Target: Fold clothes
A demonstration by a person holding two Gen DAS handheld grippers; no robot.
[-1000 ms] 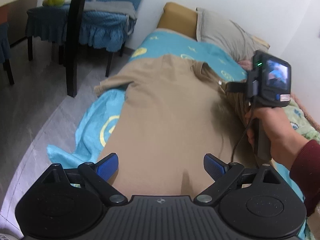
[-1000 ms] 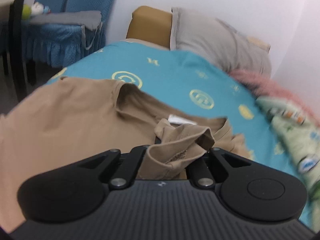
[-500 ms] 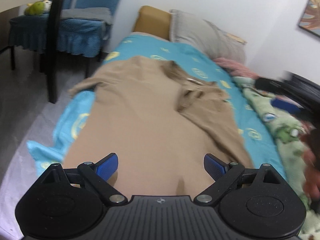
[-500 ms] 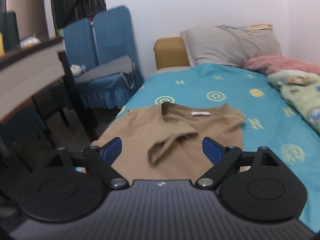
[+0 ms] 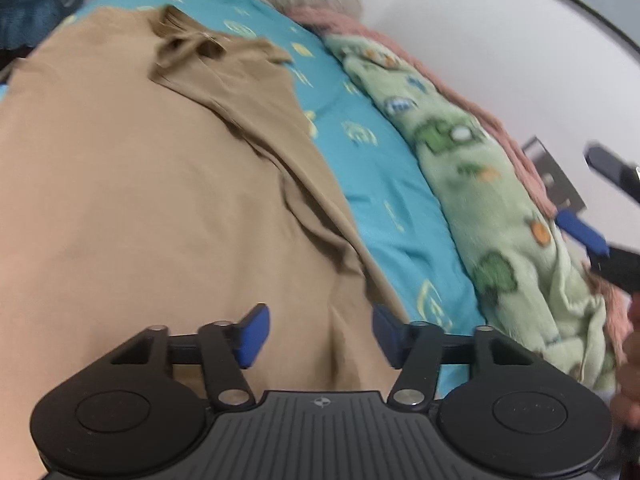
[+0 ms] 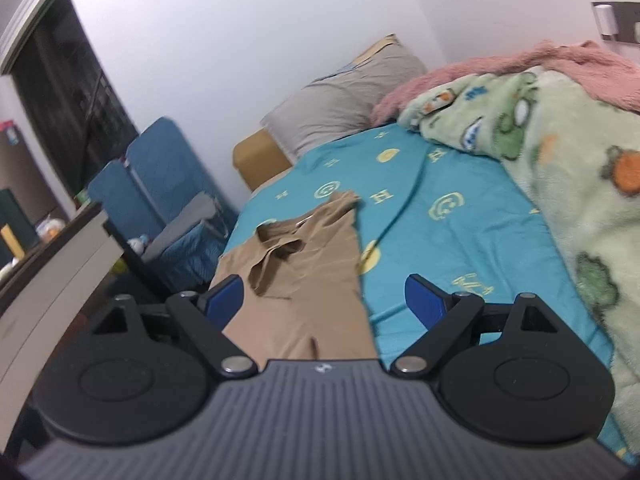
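A tan shirt lies spread on the teal bed sheet, its right sleeve folded in over the chest near the collar. My left gripper is open and empty, low over the shirt's lower right part. My right gripper is open and empty, held above the bed near the shirt's right edge. In the left wrist view the right gripper shows blurred at the far right.
A green patterned blanket and a pink blanket lie along the wall side. A grey pillow is at the head of the bed. Blue chairs and a table edge stand at the left.
The right gripper let go of the sleeve on the chest, opened and drew back to the right. The left gripper moved right along the shirt's lower part, staying open.
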